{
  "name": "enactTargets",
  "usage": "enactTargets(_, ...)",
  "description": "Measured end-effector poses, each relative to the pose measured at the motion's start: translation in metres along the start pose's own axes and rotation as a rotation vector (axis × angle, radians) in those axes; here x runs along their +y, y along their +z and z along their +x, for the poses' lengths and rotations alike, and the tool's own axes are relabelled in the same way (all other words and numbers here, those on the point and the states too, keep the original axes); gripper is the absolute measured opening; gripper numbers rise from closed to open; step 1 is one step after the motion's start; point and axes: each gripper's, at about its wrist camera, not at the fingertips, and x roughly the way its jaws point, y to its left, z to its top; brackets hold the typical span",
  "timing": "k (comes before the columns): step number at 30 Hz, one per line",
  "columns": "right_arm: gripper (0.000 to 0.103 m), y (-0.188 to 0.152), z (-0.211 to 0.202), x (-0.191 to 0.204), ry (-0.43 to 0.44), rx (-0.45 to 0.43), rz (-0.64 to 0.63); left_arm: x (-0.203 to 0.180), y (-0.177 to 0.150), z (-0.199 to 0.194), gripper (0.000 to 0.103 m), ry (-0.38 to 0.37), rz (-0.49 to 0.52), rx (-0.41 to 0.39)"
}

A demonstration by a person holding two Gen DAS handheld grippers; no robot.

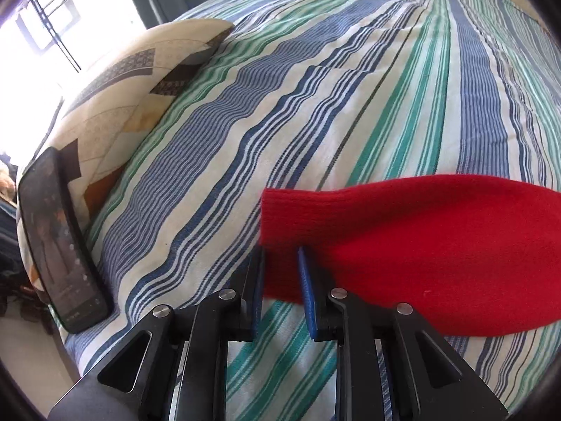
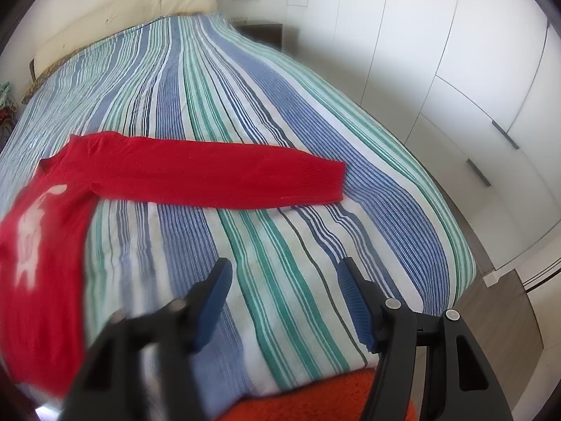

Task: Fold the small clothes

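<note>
A small red knit sweater (image 2: 52, 217) with a white print on its chest lies flat on the striped bed cover (image 2: 266, 112). Its right sleeve (image 2: 224, 175) stretches out sideways. In the left wrist view the other sleeve (image 1: 420, 245) lies to the right, its ribbed cuff (image 1: 280, 217) at my left gripper (image 1: 280, 256). The jaws straddle the cuff's near corner with a gap still between them. My right gripper (image 2: 284, 273) is wide open and empty, over bare cover in front of the right sleeve.
A black phone (image 1: 59, 242) leans against a patterned pillow (image 1: 122, 91) at the bed's left edge. White wardrobe doors (image 2: 455, 70) stand right of the bed, a cream headboard (image 2: 122, 14) at its far end. An orange rug (image 2: 315, 396) lies at the foot.
</note>
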Motion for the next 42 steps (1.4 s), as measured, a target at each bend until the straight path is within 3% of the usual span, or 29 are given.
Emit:
enactTargets(4,0.062,0.003,0.005,-0.002,0.016,0.015,0.018,0.017,-0.001,0.004,0.025,-0.043,-0.054,0.023)
enactTargets(8,0.062,0.002,0.003,0.002,0.014,0.007,0.004,0.011,-0.001,0.0,0.03,-0.005,-0.016,0.018)
enactTargets(10,0.062,0.001,0.001,0.001,0.012,0.0,0.007,0.013,-0.004,-0.005,0.046,0.023,-0.023,0.018)
enactTargets(12,0.062,0.001,0.0,-0.003,0.02,-0.005,0.023,0.019,-0.007,-0.014,0.057,0.042,-0.039,0.014)
enactTargets(14,0.062,0.0,-0.001,-0.008,0.032,-0.01,0.043,0.022,-0.014,-0.03,0.058,0.027,-0.052,-0.003)
enactTargets(19,0.063,0.002,0.003,-0.014,0.059,0.003,0.084,-0.001,-0.045,-0.087,0.076,-0.085,0.018,-0.101)
enactTargets(24,0.062,0.006,0.005,-0.01,0.076,0.019,0.091,-0.064,-0.07,-0.122,0.078,-0.271,0.147,-0.126)
enactTargets(26,0.063,0.01,0.005,-0.011,0.124,0.026,0.113,-0.088,-0.075,-0.131,0.079,-0.335,0.182,-0.141)
enactTargets(28,0.063,0.017,0.006,-0.017,0.233,0.019,0.194,-0.113,-0.081,-0.139,0.084,-0.365,0.217,-0.163)
enactTargets(32,0.063,0.033,0.021,-0.043,0.455,0.003,0.477,-0.137,-0.094,-0.136,0.085,-0.33,0.26,-0.196)
enactTargets(39,0.063,0.028,0.1,-0.075,0.485,0.174,0.785,-0.107,-0.116,-0.102,0.085,-0.303,0.185,-0.132)
enactTargets(42,0.063,0.024,0.121,-0.082,0.466,0.136,0.883,-0.101,-0.116,-0.095,0.085,-0.296,0.155,-0.115)
